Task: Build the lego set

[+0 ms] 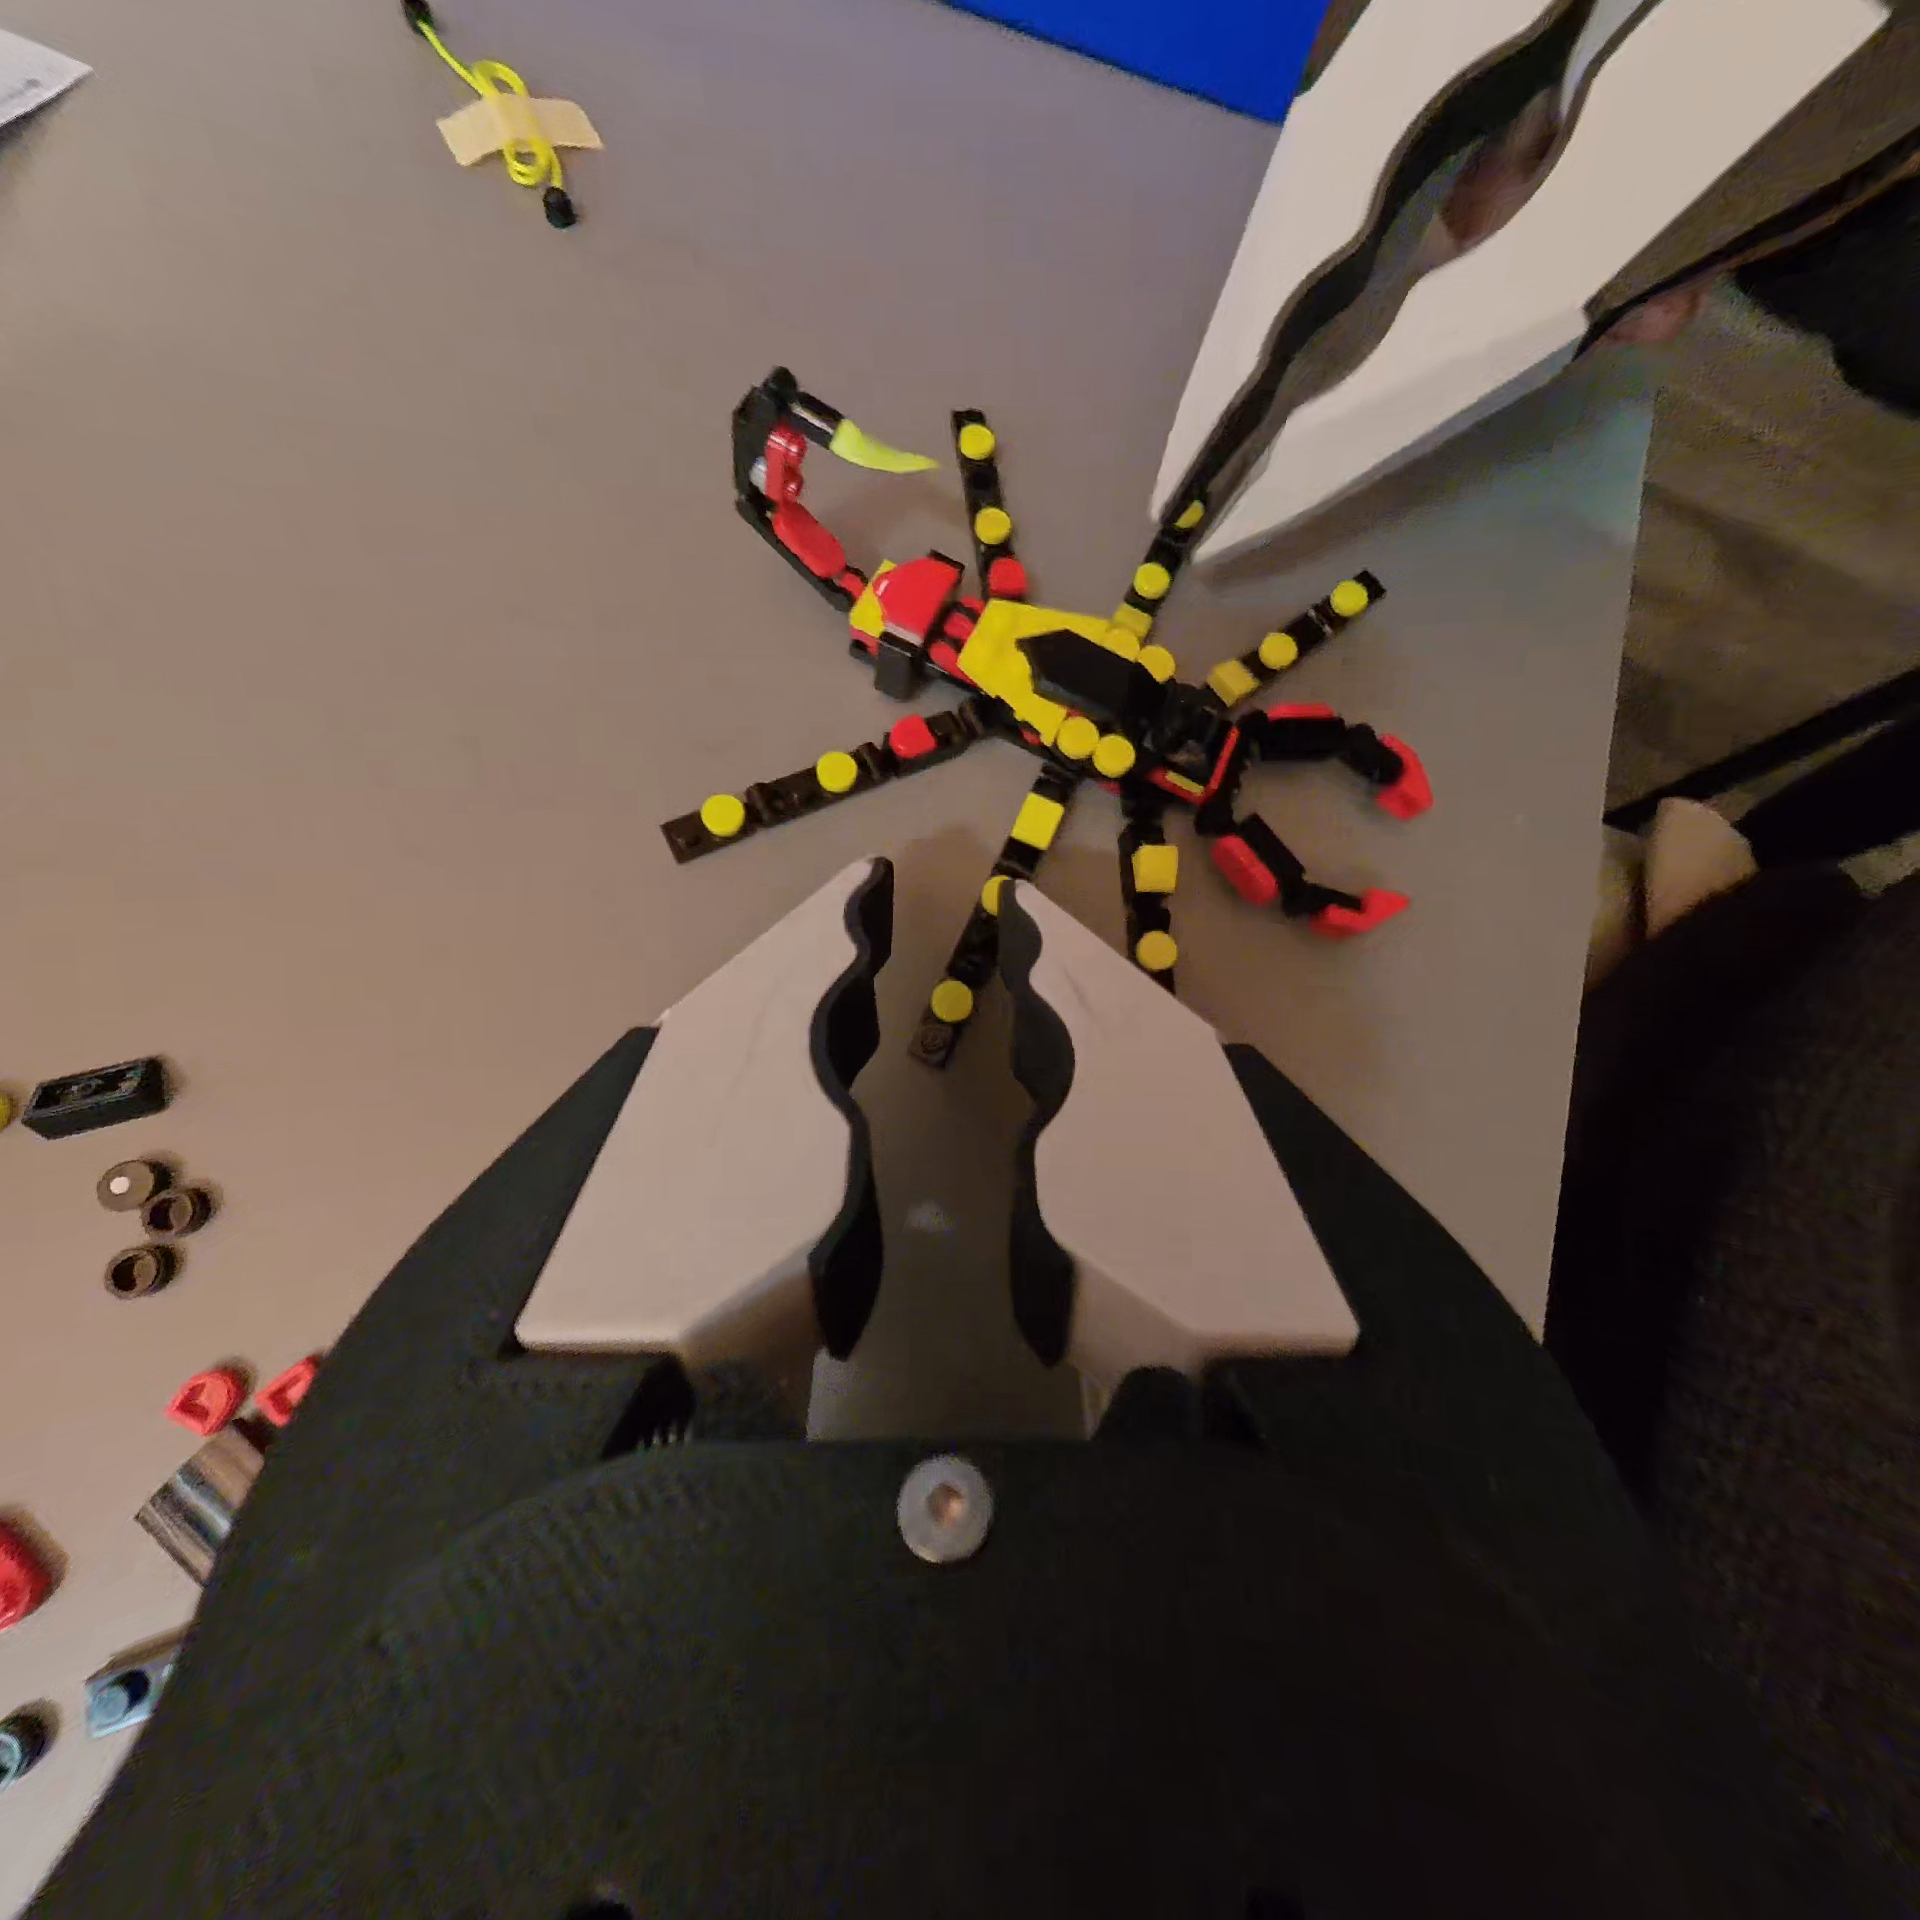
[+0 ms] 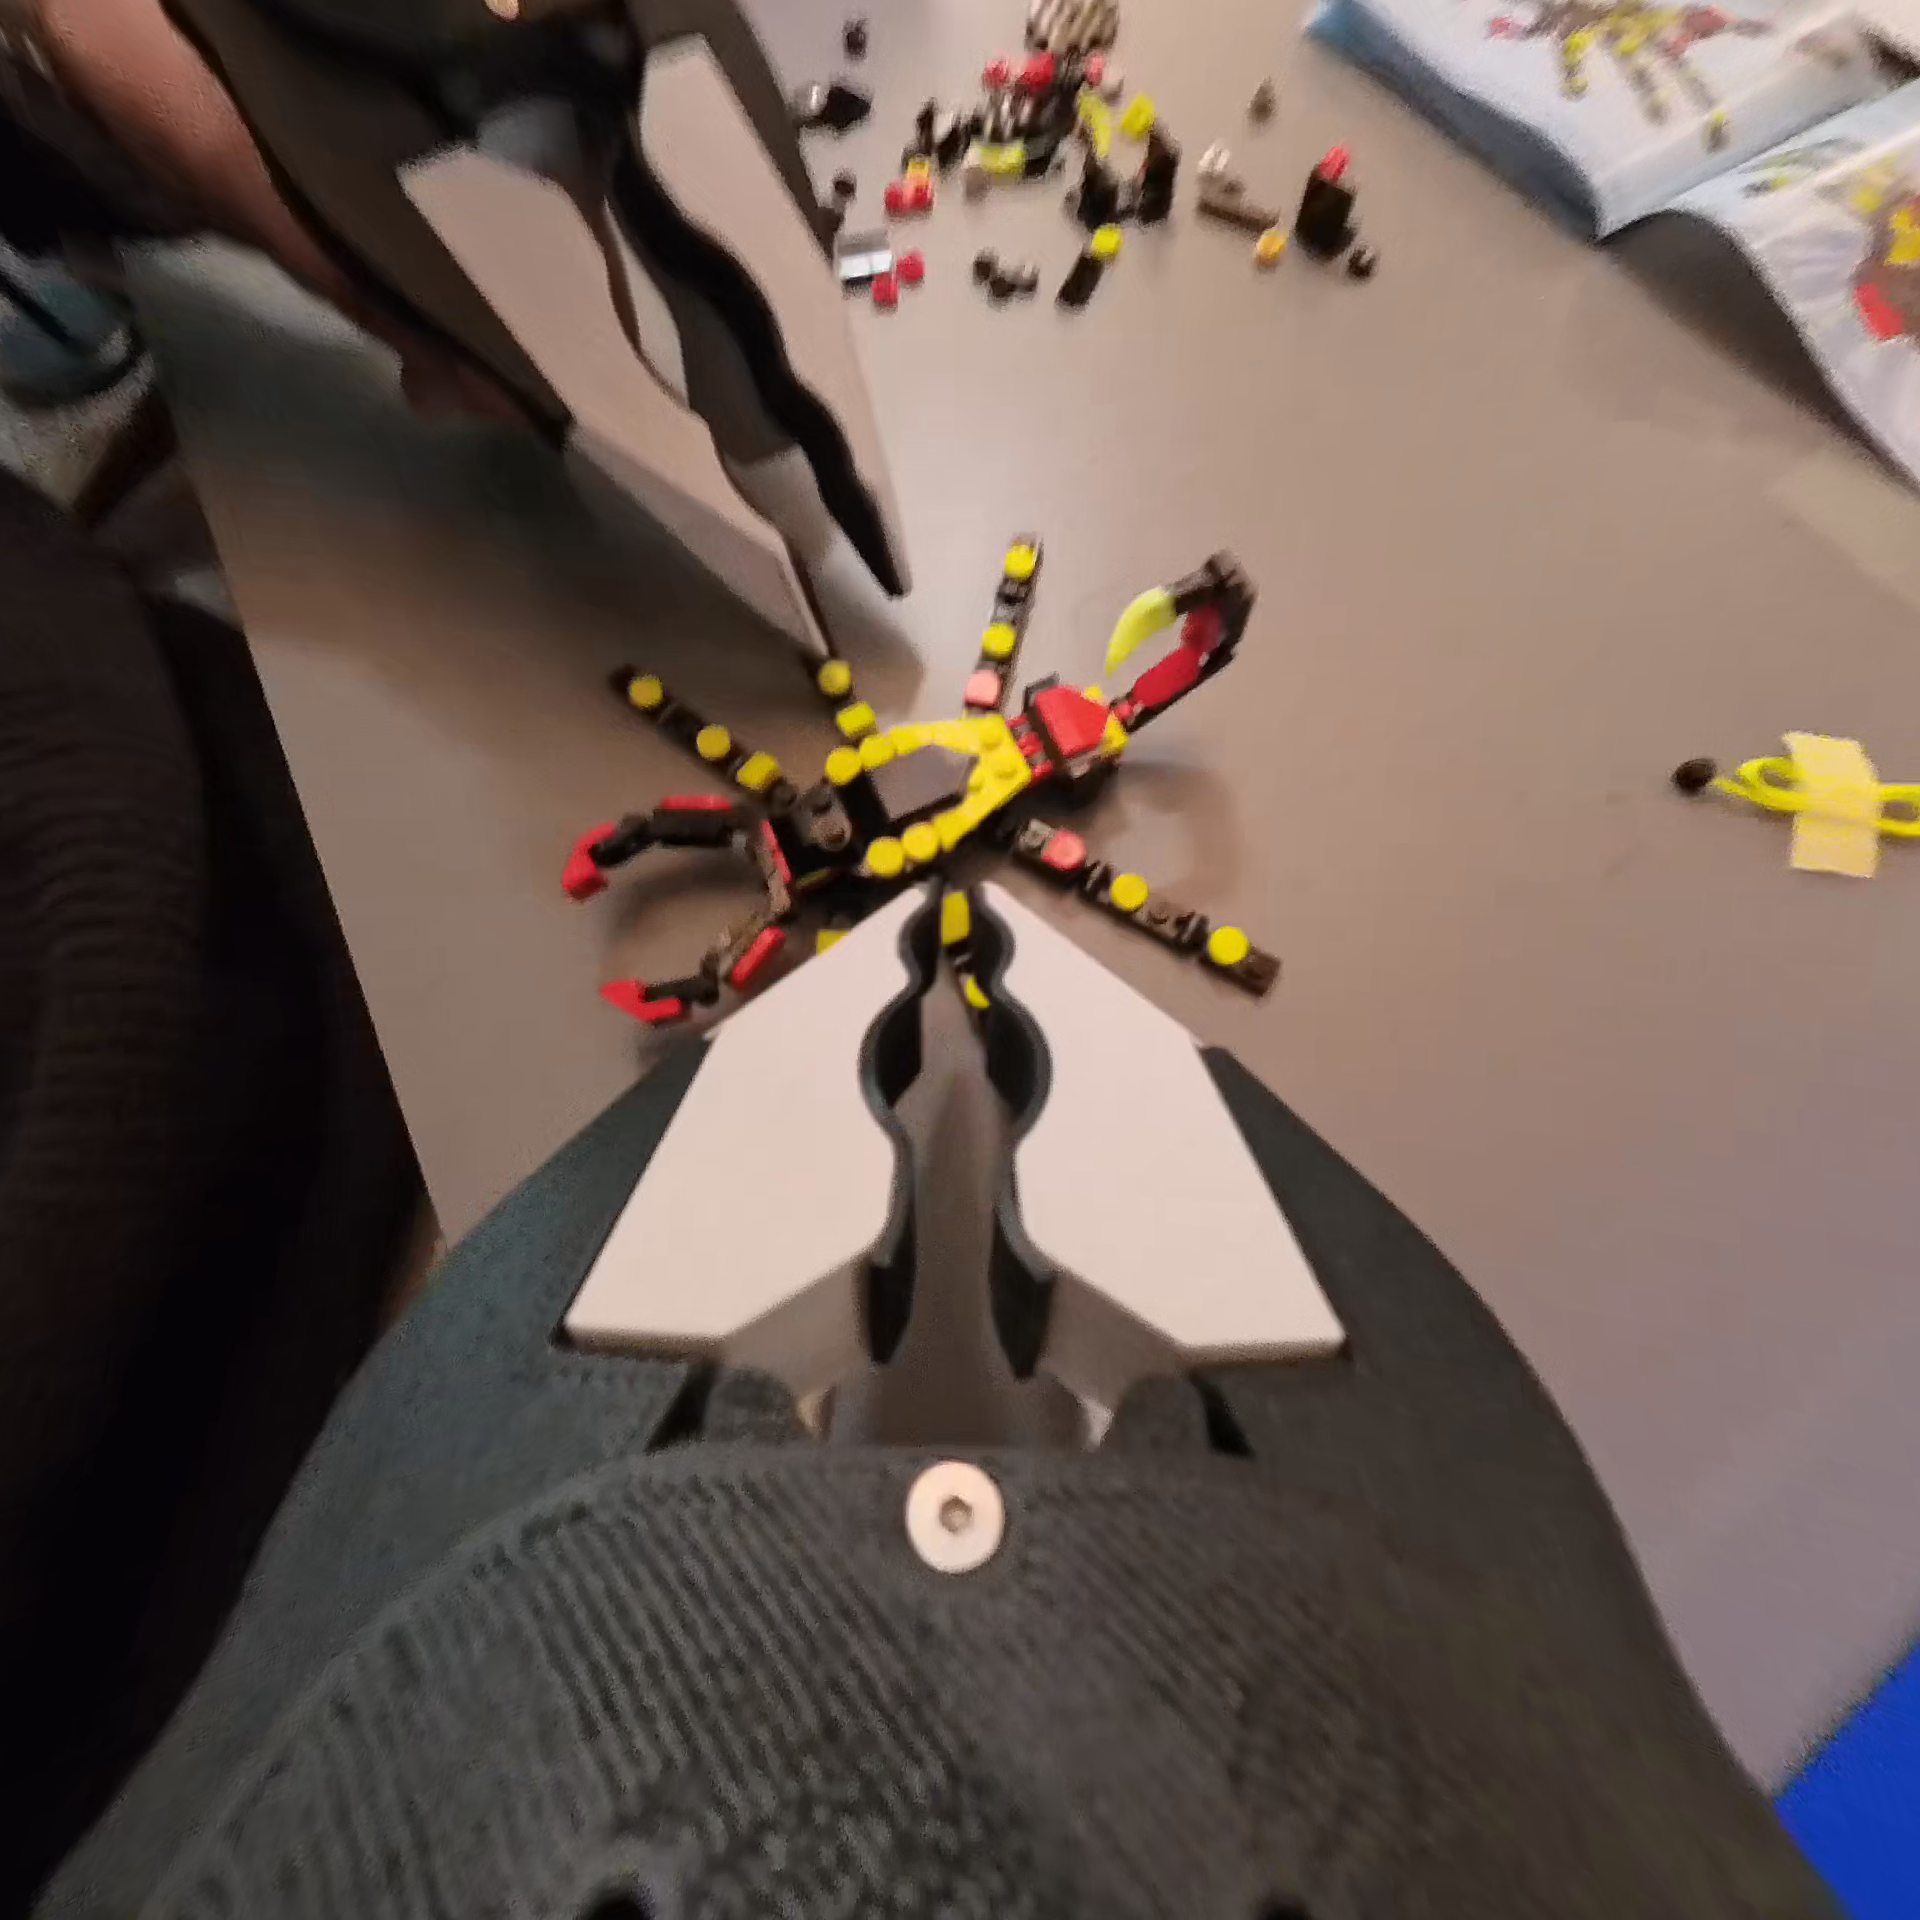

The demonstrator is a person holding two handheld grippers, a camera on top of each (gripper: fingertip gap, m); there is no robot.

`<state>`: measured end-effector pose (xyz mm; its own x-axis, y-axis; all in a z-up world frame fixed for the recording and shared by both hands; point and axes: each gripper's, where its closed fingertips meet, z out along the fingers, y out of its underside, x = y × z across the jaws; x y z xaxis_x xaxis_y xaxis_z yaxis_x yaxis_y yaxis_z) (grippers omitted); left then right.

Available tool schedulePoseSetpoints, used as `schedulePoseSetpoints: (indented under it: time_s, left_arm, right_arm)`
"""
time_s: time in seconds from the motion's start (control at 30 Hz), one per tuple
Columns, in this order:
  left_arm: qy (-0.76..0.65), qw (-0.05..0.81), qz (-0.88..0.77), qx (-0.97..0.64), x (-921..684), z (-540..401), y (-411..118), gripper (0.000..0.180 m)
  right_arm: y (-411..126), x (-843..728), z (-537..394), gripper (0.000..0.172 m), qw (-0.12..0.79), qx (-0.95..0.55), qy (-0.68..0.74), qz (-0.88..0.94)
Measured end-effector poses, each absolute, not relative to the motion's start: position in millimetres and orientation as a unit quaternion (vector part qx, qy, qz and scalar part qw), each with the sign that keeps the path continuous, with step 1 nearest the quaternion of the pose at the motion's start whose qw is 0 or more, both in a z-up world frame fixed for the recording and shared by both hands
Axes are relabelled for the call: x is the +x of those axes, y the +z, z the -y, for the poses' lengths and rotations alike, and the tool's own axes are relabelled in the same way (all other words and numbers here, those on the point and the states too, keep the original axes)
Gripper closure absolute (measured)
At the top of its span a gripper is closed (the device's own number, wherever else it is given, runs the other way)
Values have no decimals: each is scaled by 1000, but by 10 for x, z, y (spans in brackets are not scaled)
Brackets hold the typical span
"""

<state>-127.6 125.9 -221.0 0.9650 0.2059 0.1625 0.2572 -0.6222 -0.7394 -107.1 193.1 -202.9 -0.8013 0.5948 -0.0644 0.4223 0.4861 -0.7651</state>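
A toy-brick scorpion, red, yellow and black, lies flat on the grey table with its legs spread. My left gripper is open. One black leg with yellow studs lies between its fingers, close to the right finger, and is not pinched. My right gripper is closed on another leg, close to the scorpion's body. It shows in the left wrist view at that leg's end. The left gripper shows in the right wrist view over the far legs.
Loose bricks lie at the left and in a pile at the far side. An open booklet lies far right. A yellow cord under tape and a blue mat are nearby. The table edge runs beside the scorpion. About 8 cm separates my left fingertips from my right.
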Motion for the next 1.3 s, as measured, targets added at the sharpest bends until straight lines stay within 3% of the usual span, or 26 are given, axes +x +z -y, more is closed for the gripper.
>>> schedulePoseSetpoints:
  time_s: [0.2, 0.7, 0.9, 1.3]
  left_arm:
    - [-70, 411, 117, -901, -1172, -1290, -2271, 160]
    - [-53, 392, 129, -909, -1170, -1187, -2325, 169]
    - [-2, 393, 176, -903, -1325, -964, -2311, 163]
    - [42, 469, 329, -818, -1505, -283, -1788, 158]
  right_arm:
    - [-2261, -1033, -1912, 148, 96, -281, 363, 883]
    - [-2314, -1100, -1757, 162, 100, -263, 358, 890]
    - [-2313, -1201, -1567, 163, 94, -230, 358, 900]
    - [-2208, -1460, -1443, 151, 85, -202, 380, 899]
